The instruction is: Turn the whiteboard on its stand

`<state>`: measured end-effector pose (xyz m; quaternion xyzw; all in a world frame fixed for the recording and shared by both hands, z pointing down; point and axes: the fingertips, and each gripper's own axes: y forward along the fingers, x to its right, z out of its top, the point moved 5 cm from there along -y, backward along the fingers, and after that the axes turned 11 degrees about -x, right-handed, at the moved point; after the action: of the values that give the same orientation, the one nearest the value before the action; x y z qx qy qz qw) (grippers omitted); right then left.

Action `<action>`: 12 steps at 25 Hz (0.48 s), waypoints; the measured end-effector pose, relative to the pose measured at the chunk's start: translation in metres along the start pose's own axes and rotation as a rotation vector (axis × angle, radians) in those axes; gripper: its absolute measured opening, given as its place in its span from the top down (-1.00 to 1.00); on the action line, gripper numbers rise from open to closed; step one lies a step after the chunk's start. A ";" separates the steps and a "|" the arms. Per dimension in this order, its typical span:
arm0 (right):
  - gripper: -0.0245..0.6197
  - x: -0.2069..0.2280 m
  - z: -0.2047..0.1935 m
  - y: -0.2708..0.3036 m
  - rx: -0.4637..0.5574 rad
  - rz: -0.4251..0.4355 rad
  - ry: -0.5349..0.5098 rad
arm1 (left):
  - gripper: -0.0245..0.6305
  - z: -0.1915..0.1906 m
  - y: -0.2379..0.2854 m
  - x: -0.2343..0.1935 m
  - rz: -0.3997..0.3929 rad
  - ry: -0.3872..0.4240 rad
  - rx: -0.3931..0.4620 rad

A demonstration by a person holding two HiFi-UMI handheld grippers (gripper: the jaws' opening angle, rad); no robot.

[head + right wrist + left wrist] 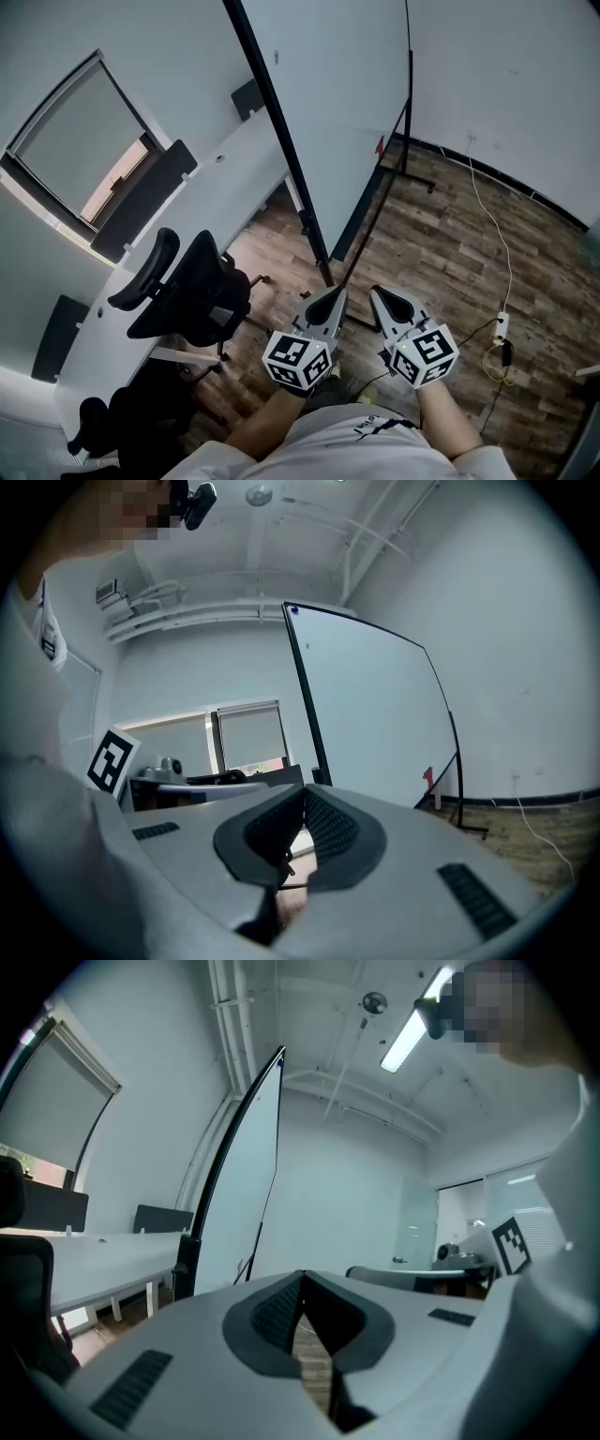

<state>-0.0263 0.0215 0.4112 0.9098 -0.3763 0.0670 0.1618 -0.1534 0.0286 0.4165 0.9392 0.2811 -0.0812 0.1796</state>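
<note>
Large white whiteboard (347, 94), black metal frame (278, 131): probably stiff, bulky, slick-faced (grip the frame's near edge, not the face). Left gripper (330, 300) and right gripper (382, 300) both pressed together, empty.

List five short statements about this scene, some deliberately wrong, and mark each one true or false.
1. The whiteboard stands on a wooden floor. True.
2. The left gripper grips the whiteboard's frame. False: the left gripper is shut on nothing and is clear of the board.
3. A black office chair stands by the white desk. True.
4. The right gripper's fingers are wide apart. False: the right gripper is shut, with its fingers together.
5. A white cable lies on the floor. True.
</note>
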 end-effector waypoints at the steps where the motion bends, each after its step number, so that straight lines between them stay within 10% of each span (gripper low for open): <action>1: 0.88 -0.001 0.001 0.003 -0.003 0.000 -0.005 | 0.89 0.002 -0.003 -0.001 0.007 0.006 0.001; 12: 0.89 -0.013 0.008 0.028 -0.028 -0.015 -0.060 | 0.89 0.004 0.002 -0.016 0.021 0.024 -0.015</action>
<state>-0.0550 0.0088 0.4070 0.9118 -0.3751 0.0331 0.1635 -0.1656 0.0172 0.4173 0.9417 0.2741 -0.0660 0.1838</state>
